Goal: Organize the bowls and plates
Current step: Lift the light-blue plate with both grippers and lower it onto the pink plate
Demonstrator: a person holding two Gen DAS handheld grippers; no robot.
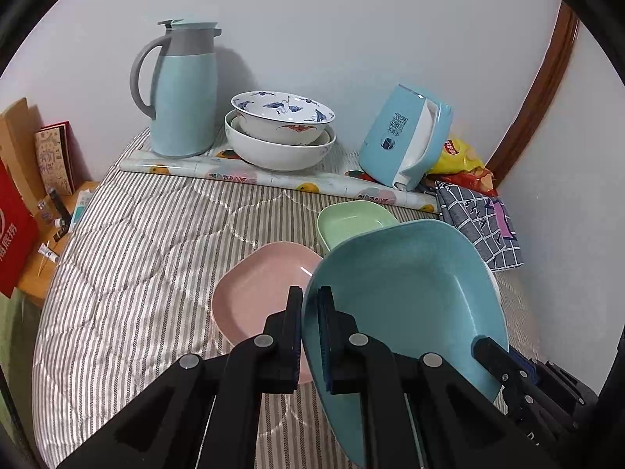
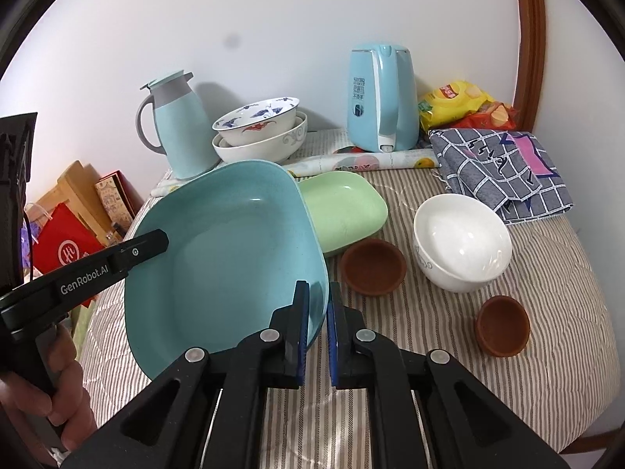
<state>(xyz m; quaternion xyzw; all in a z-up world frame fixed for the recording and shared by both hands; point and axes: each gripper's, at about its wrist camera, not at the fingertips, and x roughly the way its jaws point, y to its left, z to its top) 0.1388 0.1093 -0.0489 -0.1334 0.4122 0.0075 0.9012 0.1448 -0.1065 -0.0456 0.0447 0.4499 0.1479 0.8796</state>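
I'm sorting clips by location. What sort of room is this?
Likely a bedroom or dorm room, not a kitchen: the dishes sit on a striped quilted mattress, a light-blue electric kettle and yellow crisp bag stand by the wall, and boxes and red bags crowd beside it.

Both wrist views close above the striped bed (image 1: 136, 234), facing the back wall; shared: blue plate (image 1: 410, 293), thermos (image 2: 179, 133), stacked bowls (image 2: 261, 133)
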